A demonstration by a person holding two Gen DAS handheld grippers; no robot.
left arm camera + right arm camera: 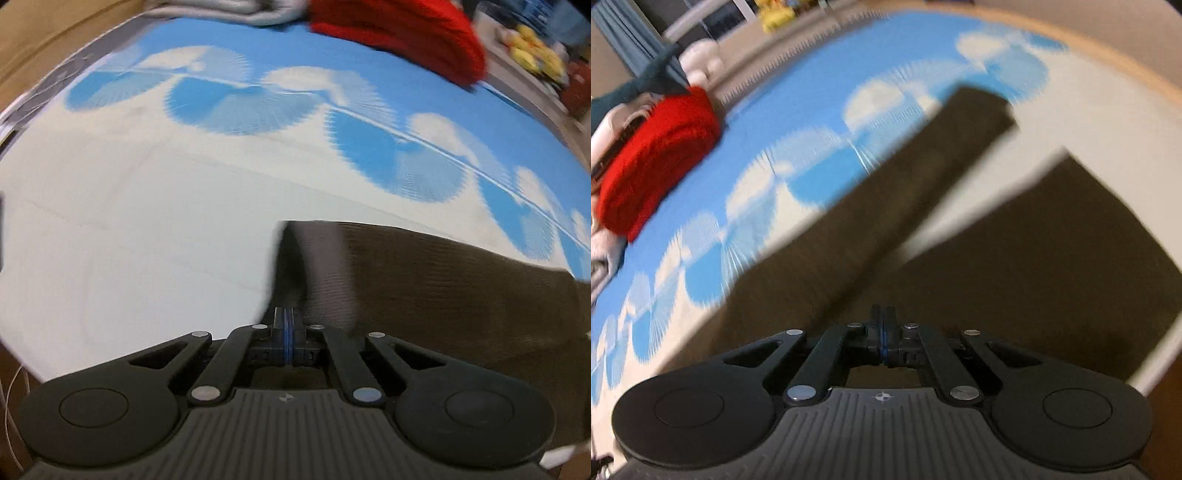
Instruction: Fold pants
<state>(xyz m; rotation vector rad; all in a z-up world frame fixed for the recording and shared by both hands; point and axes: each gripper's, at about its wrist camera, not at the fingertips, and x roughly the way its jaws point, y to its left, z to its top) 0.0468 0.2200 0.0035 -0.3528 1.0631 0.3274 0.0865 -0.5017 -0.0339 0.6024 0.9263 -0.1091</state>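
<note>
Dark brown pants lie on a blue and white patterned sheet. My left gripper is shut on an edge of the pants, which rises as a blurred fold in front of the fingers. In the right wrist view the pants spread out ahead, with one leg stretching toward the far right and the other to the right. My right gripper is shut on the pants fabric near its lower edge. Both views are motion blurred.
A folded red garment lies at the far edge of the sheet, also in the right wrist view. Grey and white clothes sit beside it. A shelf with yellow items stands beyond. A tan border rims the sheet.
</note>
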